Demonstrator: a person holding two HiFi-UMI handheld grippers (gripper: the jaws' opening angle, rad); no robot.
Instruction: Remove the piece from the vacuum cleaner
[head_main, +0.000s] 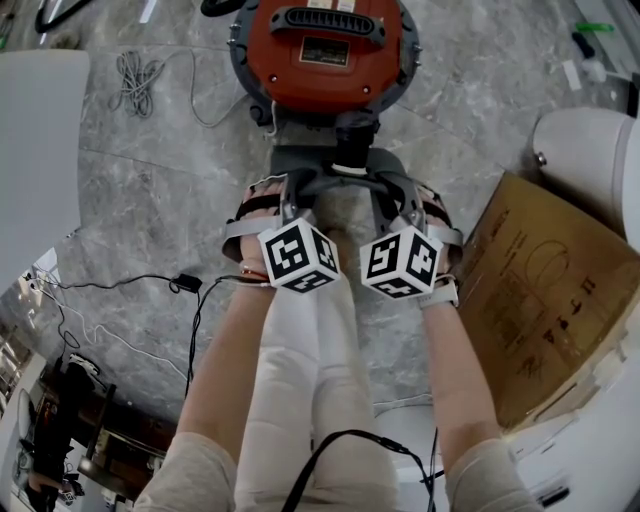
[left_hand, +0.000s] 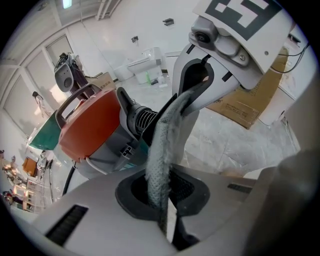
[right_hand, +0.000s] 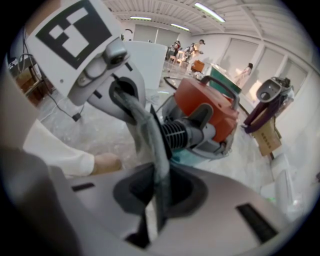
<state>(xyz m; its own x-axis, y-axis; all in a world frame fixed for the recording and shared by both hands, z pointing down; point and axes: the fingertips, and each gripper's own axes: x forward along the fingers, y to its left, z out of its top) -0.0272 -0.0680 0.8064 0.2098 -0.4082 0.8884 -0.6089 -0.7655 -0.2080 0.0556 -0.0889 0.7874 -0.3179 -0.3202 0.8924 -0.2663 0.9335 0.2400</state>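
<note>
Grey marbled floor tiles (head_main: 150, 190) spread under everything, with a coil of pale cable (head_main: 135, 80) lying near the top left and a thin black wire (head_main: 185, 283) trailing toward the person's pale trousers (head_main: 300, 400).

At the top of the head view stands the vacuum cleaner (head_main: 325, 50), a round orange-red canister with its lid on and a black carry handle across it. What is inside the canister cannot be seen. A black ribbed socket (left_hand: 142, 120) sticks out of its lower grey body toward the person.

Just in front of that socket is the piece (head_main: 340, 182), a grey, fuzzy-looking curved strip. It spans from one tool to the other, close to the canister. Whether it touches the socket cannot be told.

The left gripper (head_main: 293, 190) has its jaws drawn narrow and clamped on one end of the strip. The right gripper (head_main: 388, 192) is closed the same way on the other end. Each gripper view shows the strip rising from between the pads and running to the opposite tool.

A sheet of brown cardboard (head_main: 550, 290) lies flat at the right, partly under a white rounded fixture (head_main: 590, 150), with nothing on it.
</note>
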